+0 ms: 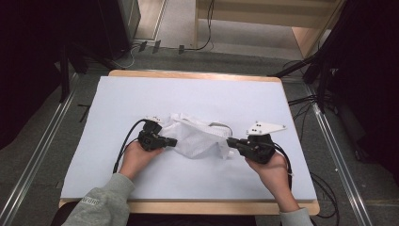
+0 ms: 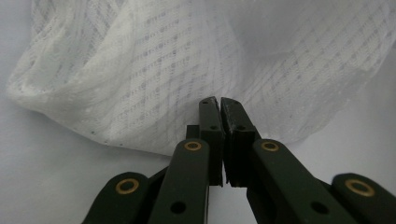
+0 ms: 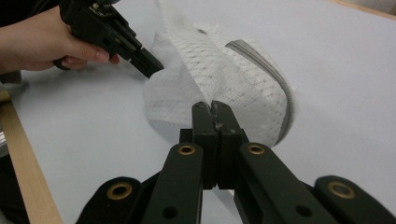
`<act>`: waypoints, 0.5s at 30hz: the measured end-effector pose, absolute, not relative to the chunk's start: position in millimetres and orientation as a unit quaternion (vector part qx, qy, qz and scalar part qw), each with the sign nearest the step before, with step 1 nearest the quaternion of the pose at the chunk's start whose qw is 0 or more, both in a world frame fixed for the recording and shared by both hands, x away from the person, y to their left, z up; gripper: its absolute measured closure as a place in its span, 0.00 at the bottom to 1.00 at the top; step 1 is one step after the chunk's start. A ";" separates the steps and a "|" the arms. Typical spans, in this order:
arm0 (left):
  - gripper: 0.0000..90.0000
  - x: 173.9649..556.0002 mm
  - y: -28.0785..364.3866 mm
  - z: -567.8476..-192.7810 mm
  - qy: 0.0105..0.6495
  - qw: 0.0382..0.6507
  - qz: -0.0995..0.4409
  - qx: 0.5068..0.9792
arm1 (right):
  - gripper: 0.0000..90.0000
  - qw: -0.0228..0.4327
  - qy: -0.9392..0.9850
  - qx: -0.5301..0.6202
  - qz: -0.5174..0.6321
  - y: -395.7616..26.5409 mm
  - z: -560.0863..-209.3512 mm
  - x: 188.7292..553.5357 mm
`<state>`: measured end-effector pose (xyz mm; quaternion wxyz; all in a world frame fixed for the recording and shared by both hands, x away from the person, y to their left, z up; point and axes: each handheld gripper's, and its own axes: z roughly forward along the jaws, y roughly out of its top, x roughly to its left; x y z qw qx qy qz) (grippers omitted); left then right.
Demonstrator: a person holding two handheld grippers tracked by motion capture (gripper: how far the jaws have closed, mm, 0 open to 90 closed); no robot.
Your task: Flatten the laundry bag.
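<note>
A white mesh laundry bag (image 1: 200, 136) lies lengthwise between the left tool (image 1: 170, 141) and right tool (image 1: 232, 141), both pressed together at its opposite ends on the desk (image 1: 117, 103).

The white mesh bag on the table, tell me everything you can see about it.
The mesh bag is white, made of thin netted fabric with a diamond pattern, and has a grey zipper curving along one edge. It lies crumpled and bunched on the pale sheet, near the middle. The left gripper meets its left end and the right gripper its right end; both have their jaws shut. Whether either pinches the fabric, the pictures cannot settle.
</note>
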<state>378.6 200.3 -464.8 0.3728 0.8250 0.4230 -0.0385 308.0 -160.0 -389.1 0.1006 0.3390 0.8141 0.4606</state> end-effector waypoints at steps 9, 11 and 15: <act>0.99 381.3 208.3 -465.1 0.435 0.375 -0.043 0.817 | 1.00 0.097 0.806 0.356 0.462 -188.5 -395.4 288.7; 0.99 381.4 208.4 -465.2 0.435 0.376 -0.043 0.817 | 1.00 0.091 0.810 0.355 0.458 -190.5 -398.3 286.4; 0.97 381.9 208.9 -465.2 0.437 0.377 -0.045 0.816 | 1.00 0.072 0.826 0.358 0.429 -187.0 -408.8 287.0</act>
